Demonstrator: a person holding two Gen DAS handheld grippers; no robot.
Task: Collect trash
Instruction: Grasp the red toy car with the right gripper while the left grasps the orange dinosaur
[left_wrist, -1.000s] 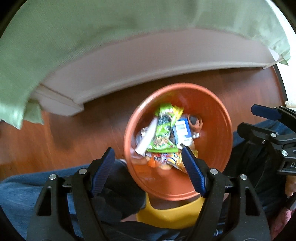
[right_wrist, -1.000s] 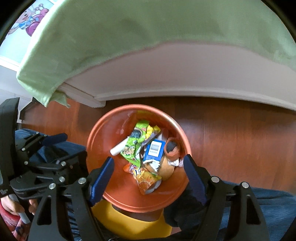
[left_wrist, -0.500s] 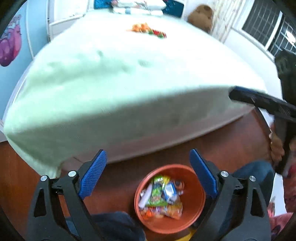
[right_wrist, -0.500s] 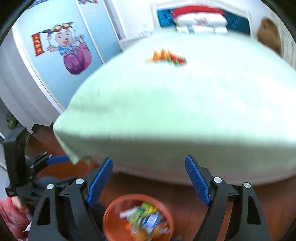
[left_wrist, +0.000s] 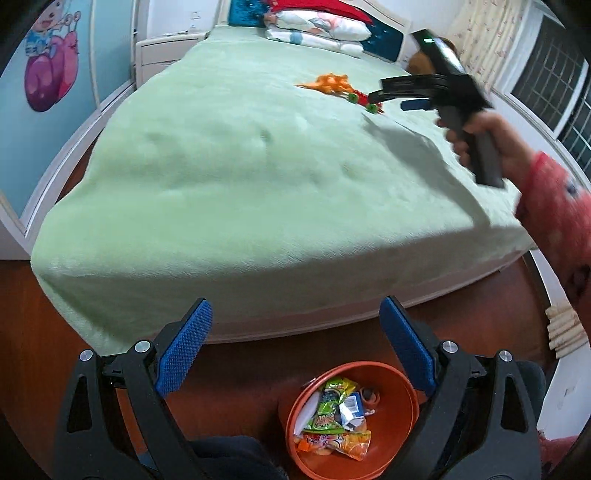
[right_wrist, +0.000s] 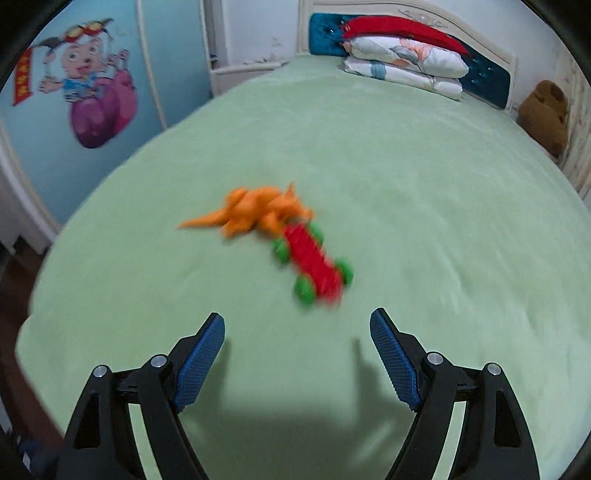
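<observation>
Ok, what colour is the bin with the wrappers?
Orange bin; it shows best in the left wrist view.

No legible text is being shown; print on the wrappers (left_wrist: 332, 417) in the orange bowl (left_wrist: 399, 435) is too small to be read.

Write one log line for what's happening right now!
left tool: open, above orange plastic bowl of wrappers | right tool: open, over green bedspread near orange dinosaur toy
</observation>
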